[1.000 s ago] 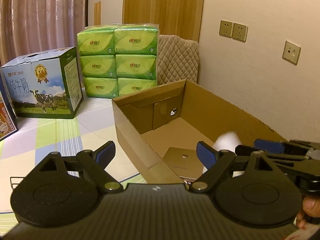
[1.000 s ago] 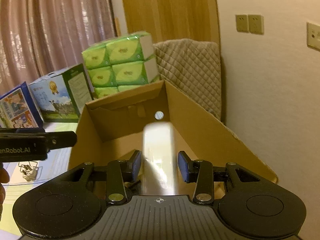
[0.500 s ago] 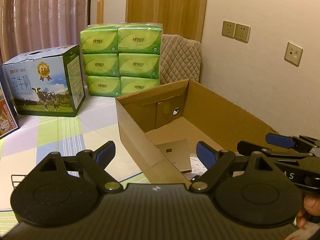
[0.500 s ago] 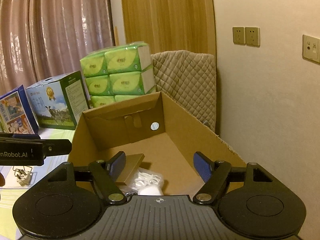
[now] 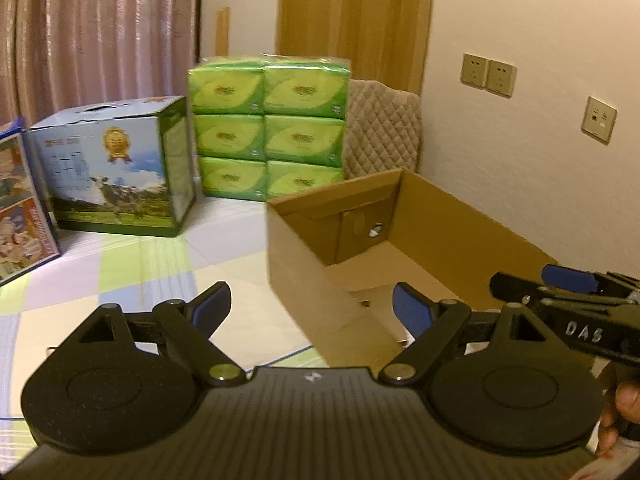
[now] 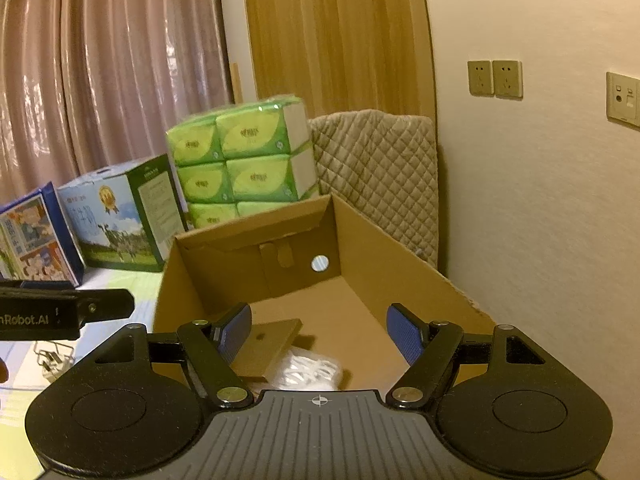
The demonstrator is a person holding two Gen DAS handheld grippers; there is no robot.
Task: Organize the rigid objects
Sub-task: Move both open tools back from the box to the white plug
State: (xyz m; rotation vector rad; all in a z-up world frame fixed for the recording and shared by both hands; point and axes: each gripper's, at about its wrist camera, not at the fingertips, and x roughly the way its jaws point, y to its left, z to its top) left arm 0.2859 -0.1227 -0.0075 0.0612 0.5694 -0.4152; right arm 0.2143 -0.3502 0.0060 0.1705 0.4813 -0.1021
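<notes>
Now that my right gripper (image 6: 319, 330) has let go, its fingers stand wide apart with nothing between them; a second ago they were narrow around a pale, blurred object over the cardboard box (image 6: 400, 264). That object, a white plastic-wrapped packet (image 6: 310, 370), now lies on the box floor at the near end, touching the flat tan card box (image 6: 270, 346) beside it. I judge this item delivered, so the next job is to fetch another rigid thing from the table.

My left gripper (image 5: 312, 306) is also spread wide and empty, hanging above the box's near left corner, much as it was a second ago, though its view has swung a little and blurred.

From the right wrist I look straight down the length of the box and see both items on its floor, plus a small wire object (image 6: 54, 360) lying on the checked tablecloth (image 6: 120, 280) outside the left wall, under my left gripper's body; what it is I cannot tell. From the left wrist the near wall hides the packet and nearly all of the card box, but that view shows my right gripper from the side, over the box's right part, and the table's left side more fully: the milk carton box (image 5: 116, 172), the stacked green tissue packs (image 5: 268, 128) and a quilted cushion (image 5: 382, 132) against the wall.
</notes>
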